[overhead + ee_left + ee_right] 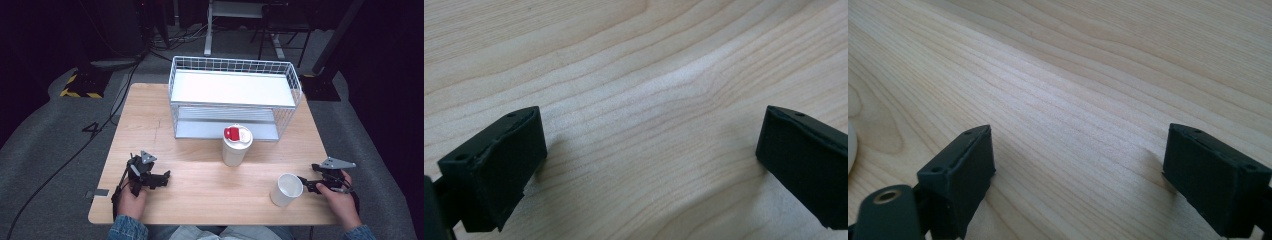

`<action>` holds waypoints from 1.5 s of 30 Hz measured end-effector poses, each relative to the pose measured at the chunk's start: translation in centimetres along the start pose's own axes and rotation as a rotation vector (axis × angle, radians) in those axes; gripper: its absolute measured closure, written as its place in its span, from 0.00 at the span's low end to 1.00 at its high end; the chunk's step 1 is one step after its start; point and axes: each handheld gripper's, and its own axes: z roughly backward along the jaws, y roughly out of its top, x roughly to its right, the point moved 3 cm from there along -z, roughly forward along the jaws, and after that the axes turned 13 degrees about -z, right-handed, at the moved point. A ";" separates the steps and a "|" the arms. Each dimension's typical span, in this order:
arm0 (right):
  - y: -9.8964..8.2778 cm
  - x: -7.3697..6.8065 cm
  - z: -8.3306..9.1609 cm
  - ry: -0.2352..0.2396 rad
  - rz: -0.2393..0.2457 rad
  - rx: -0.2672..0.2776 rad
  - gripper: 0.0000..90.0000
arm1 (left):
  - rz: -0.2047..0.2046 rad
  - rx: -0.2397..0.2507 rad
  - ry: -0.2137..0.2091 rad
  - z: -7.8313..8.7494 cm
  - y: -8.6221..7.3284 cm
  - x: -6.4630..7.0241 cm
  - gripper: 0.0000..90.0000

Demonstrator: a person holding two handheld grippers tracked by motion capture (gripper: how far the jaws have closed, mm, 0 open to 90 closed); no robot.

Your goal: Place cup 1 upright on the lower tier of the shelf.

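Note:
A white tumbler [236,146] with a red and white lid stands upright in the middle of the wooden table [200,190]. A white open cup [287,189] sits near the front right, and its rim [850,149] shows at the left edge of the right gripper view. My right gripper [306,185] rests on the table just right of that cup, open, with only bare wood between its jaws [1078,165]. My left gripper [163,178] lies at the front left, jaws pointing right and open over bare wood [651,150].
A white wire basket rack [235,97] with a white top shelf stands at the back of the table, just behind the tumbler. Grey carpet, cables and dark stands surround the table.

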 end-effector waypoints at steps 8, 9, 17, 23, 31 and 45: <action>-0.1 0.0 0.1 0.000 -0.002 0.000 0.15 | -0.010 0.002 -0.012 0.2 -0.2 0.1 0.00; -0.1 0.0 0.1 0.002 -0.002 0.000 0.15 | -0.009 0.002 -0.010 0.2 -0.2 0.1 0.00; -0.2 0.1 0.3 0.001 -0.007 0.008 0.16 | -0.013 0.001 -0.008 0.1 -0.1 0.0 0.00; -0.2 0.3 0.7 0.008 -0.026 0.043 0.16 | -0.009 0.002 -0.007 0.1 -0.1 0.0 0.00; -0.1 0.1 2.1 0.031 -0.038 0.090 0.16 | -0.009 0.002 -0.006 0.0 -0.1 0.0 0.00; -0.3 -1.4 5.3 0.092 -0.056 0.182 0.16 | -0.010 0.000 -0.006 0.0 0.0 0.0 0.00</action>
